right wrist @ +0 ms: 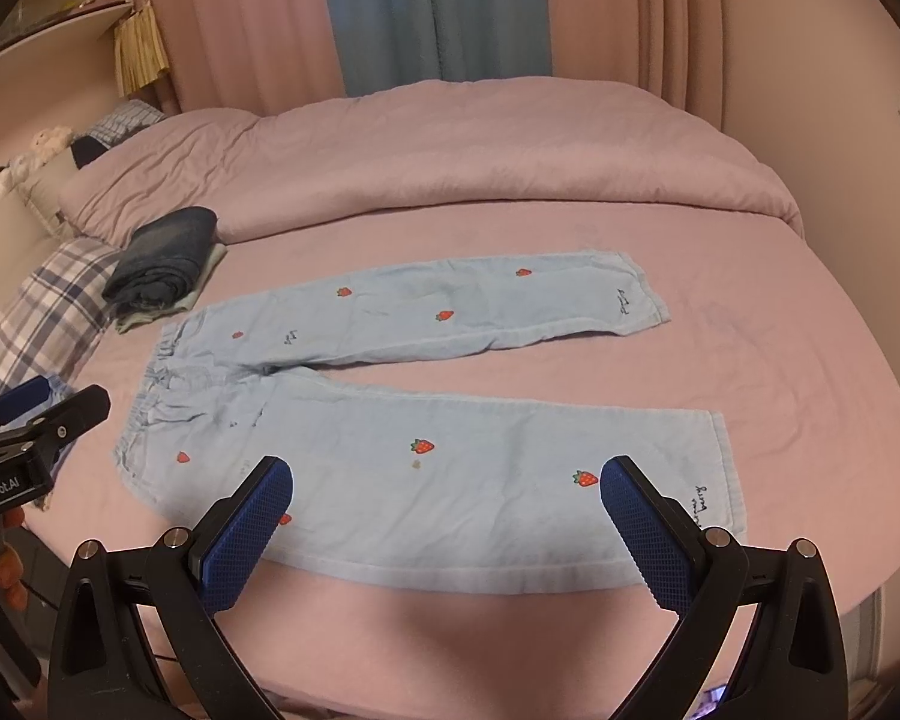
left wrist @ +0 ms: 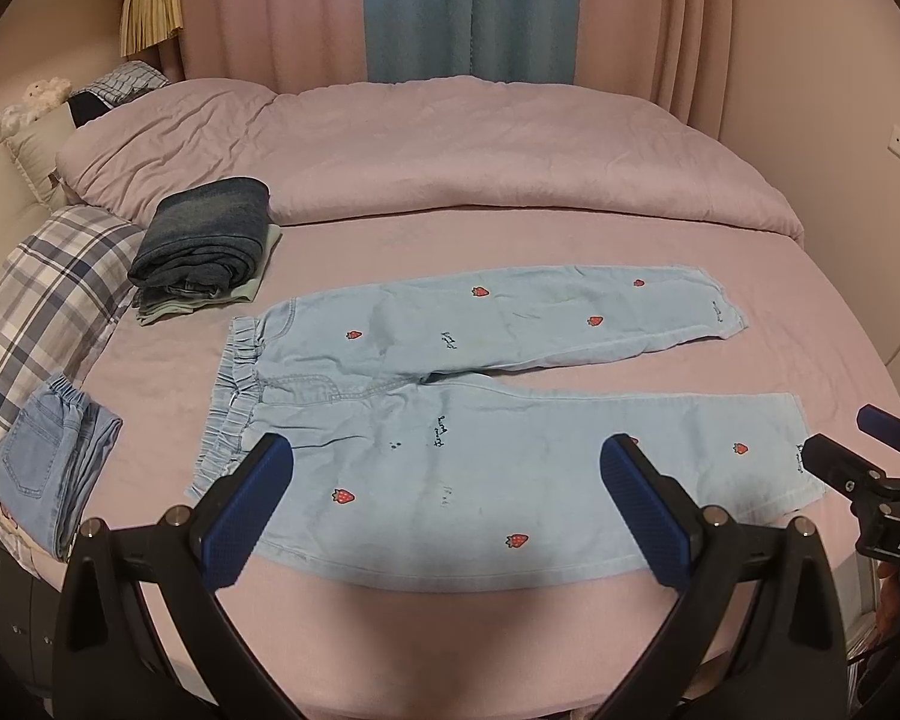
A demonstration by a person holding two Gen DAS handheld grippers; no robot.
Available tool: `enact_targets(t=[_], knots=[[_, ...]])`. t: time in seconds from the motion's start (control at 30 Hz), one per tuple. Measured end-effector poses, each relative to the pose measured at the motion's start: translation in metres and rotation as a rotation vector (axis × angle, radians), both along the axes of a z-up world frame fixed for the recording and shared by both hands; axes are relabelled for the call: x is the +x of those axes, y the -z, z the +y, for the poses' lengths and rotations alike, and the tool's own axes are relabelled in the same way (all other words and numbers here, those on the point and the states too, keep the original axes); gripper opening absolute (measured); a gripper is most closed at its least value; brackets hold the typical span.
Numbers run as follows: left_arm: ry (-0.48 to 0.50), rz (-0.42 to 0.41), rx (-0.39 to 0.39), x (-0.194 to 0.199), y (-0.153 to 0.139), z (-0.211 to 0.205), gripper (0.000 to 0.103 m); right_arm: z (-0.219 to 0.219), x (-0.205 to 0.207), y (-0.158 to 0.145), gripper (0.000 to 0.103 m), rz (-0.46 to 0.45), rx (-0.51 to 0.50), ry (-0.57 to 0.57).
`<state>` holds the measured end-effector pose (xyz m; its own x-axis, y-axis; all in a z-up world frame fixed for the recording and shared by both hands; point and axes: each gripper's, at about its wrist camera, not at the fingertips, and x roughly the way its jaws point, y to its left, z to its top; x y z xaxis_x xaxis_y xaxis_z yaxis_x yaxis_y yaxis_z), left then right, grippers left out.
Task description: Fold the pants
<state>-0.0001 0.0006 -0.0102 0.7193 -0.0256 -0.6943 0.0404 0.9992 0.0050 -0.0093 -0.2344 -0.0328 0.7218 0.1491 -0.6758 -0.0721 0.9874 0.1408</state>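
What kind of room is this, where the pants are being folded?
Most likely a bedroom. The strawberry pants lie on a bed with a pink sheet, a rolled-back pink duvet and a plaid pillow; curtains hang behind.

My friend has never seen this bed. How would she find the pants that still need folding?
Start at the big pink bed. The strawberry pants lie flat across its middle, legs spread apart toward the right. Unlike the folded dark jeans and the folded light jeans at the left, they are pale blue, unfolded, dotted with red strawberries.
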Motion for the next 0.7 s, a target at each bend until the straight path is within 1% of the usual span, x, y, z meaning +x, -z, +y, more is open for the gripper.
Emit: enact_targets(t=[0.1,0.17,0.23,0.27,0.33,0.4,0.43,0.57,0.63,0.7], knots=[[0.007,-0.020,0.014,-0.001,0.001,-0.001,0.103,-0.001,-0.001,-0.001,0.102,-0.008,0.030,-0.006],[0.010,-0.017,0.021,0.000,0.001,-0.001,0.103,0.000,0.000,0.000,0.102,0.006,-0.003,0.001],[0.010,-0.028,0.023,0.000,0.001,-0.002,0.103,0.000,0.000,0.000,0.102,0.010,-0.006,0.001],[0.009,-0.031,0.023,0.000,0.002,-0.001,0.103,0.000,0.001,0.001,0.102,0.014,-0.024,0.004],[0.013,-0.052,0.030,0.000,0.002,-0.003,0.103,0.001,0.002,0.001,0.102,0.010,-0.031,0.006],[0.013,-0.050,0.029,0.000,0.002,-0.003,0.103,0.000,0.002,0.002,0.102,0.010,-0.029,0.004],[0.011,-0.024,0.029,0.002,0.002,-0.003,0.103,0.000,0.002,0.002,0.102,0.010,-0.030,0.004],[0.013,-0.017,0.022,0.002,0.002,-0.003,0.103,0.000,0.002,0.001,0.102,0.007,-0.003,-0.002],[0.016,0.015,0.013,0.005,0.005,0.001,0.103,0.001,0.002,0.002,0.102,0.008,-0.002,-0.004],[0.027,0.028,-0.028,0.008,0.010,0.008,0.103,0.003,0.004,0.004,0.102,0.015,0.000,-0.015]])
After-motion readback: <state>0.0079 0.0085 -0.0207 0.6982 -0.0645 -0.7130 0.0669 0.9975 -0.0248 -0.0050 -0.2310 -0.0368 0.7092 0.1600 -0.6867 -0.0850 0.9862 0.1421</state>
